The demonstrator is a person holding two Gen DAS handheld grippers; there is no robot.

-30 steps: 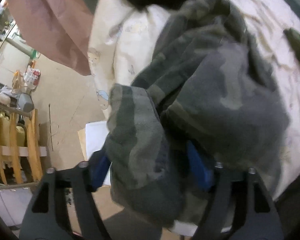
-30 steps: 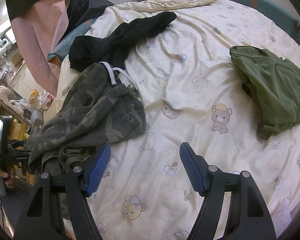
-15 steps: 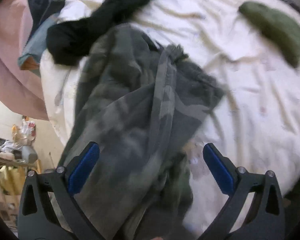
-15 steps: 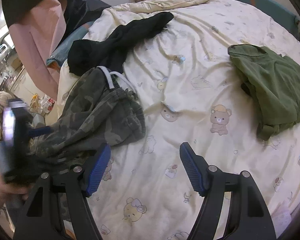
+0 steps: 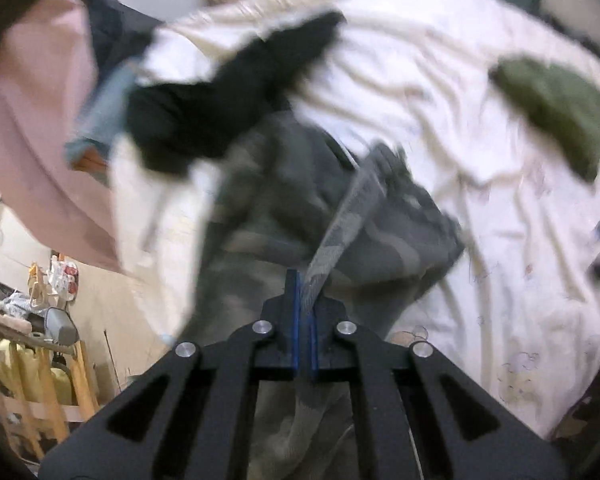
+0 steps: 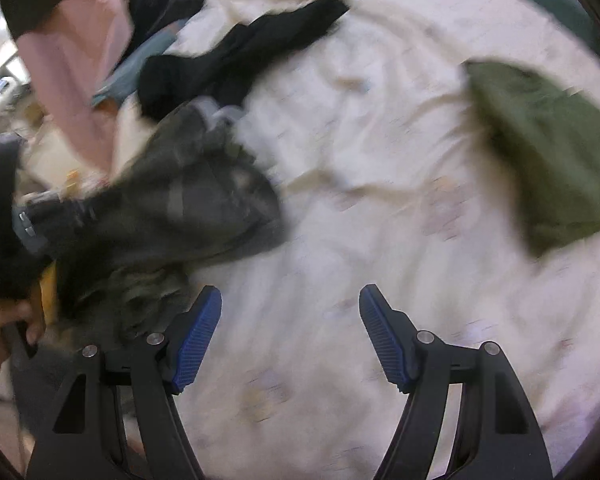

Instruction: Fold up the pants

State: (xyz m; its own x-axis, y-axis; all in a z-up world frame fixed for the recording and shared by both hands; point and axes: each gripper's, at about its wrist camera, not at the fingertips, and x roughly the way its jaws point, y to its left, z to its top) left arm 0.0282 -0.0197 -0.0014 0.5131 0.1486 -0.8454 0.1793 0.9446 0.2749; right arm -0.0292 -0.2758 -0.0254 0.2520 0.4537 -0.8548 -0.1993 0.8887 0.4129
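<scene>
Camouflage pants (image 5: 300,216) lie bunched at the bed's left edge, partly hanging over it. My left gripper (image 5: 305,280) is shut on a raised fold of the camouflage pants, which runs up between its blue pads. From the right wrist the same pants (image 6: 188,204) sit at the left, with the left gripper's black body (image 6: 8,216) and a hand (image 6: 0,320) beside them. My right gripper (image 6: 290,312) stands open above bare sheet, nothing between its fingers. Both views are blurred.
The cream cartoon-print bed sheet (image 6: 380,200) fills the middle. A black garment (image 5: 228,92) lies behind the pants, an olive-green garment (image 6: 548,152) at the right. Pink cloth (image 5: 32,120) hangs at the left over a floor with wooden racks (image 5: 40,380).
My left gripper went from wide open over the pants to shut on a fold of them, and lifted back. The right gripper kept its place and opening.
</scene>
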